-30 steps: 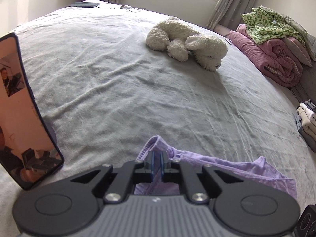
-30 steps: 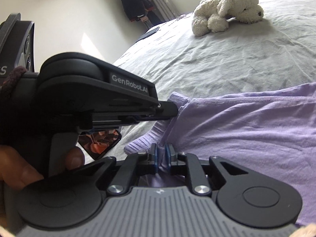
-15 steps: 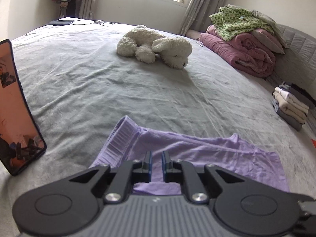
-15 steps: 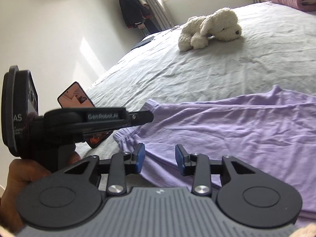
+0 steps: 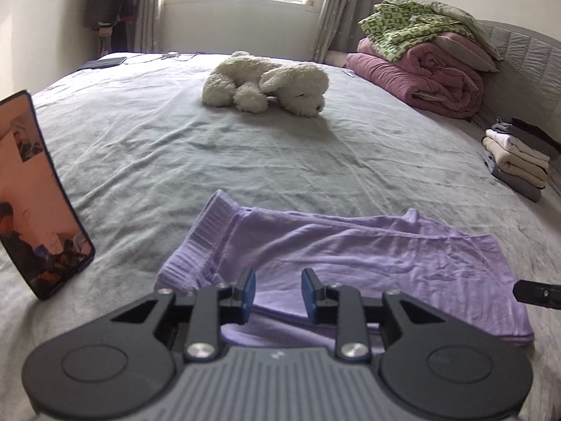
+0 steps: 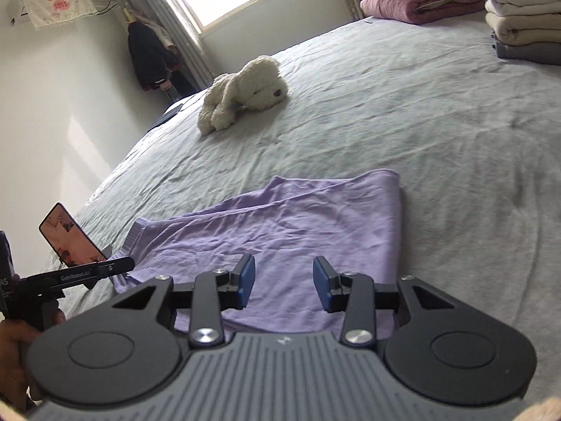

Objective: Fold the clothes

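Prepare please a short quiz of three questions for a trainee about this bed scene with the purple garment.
1. True or false: the left gripper is shut on the purple garment.
2. What stands upright at the left of the garment? A) a phone B) a lamp C) a mug
3. Fill in: beyond the garment, on the bed, lies a white plush ____.

Key: 1 false, both it and the right gripper are open; 2 A; 3 dog.

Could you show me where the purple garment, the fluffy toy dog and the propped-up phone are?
purple garment (image 5: 350,249): left wrist view, middle of the cloth.
toy dog (image 5: 266,82): left wrist view, on its body near the head.
phone (image 5: 31,189): left wrist view, middle of the lit screen.
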Demonstrator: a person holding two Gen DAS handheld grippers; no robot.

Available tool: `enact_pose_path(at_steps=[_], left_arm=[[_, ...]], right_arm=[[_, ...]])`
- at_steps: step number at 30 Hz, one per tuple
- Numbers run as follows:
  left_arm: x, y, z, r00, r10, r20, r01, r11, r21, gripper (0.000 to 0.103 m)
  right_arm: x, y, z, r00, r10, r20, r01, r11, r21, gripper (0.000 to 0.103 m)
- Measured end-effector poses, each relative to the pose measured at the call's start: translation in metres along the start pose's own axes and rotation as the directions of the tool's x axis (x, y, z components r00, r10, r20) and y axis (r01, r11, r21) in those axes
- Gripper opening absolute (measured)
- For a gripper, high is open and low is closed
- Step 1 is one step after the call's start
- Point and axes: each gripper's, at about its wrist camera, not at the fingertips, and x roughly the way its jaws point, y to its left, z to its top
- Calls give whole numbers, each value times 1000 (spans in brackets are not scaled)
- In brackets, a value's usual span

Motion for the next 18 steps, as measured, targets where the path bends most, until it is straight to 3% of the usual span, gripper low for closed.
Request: enact_pose_path(at_steps=[4, 9, 14, 18], left_arm=[[-2, -38, -5, 998, -69, 11, 68, 991, 117, 40], [4, -84, -17, 988, -152, -18, 152, 955, 254, 43], [6, -128, -33, 968, -246, -45, 243, 886, 395, 46], [6, -157, -44, 943, -327, -67, 319, 825, 467, 51]], right_arm=[[-17, -26, -1, 999, -36, 9, 36, 997, 67, 42], [-33, -52, -7, 999, -48, 4, 47, 988, 148, 42], [-39, -71, -14, 1000, 13, -17, -8, 969, 247, 42], [-41, -82, -16, 998, 66, -22, -56, 949, 312, 42]])
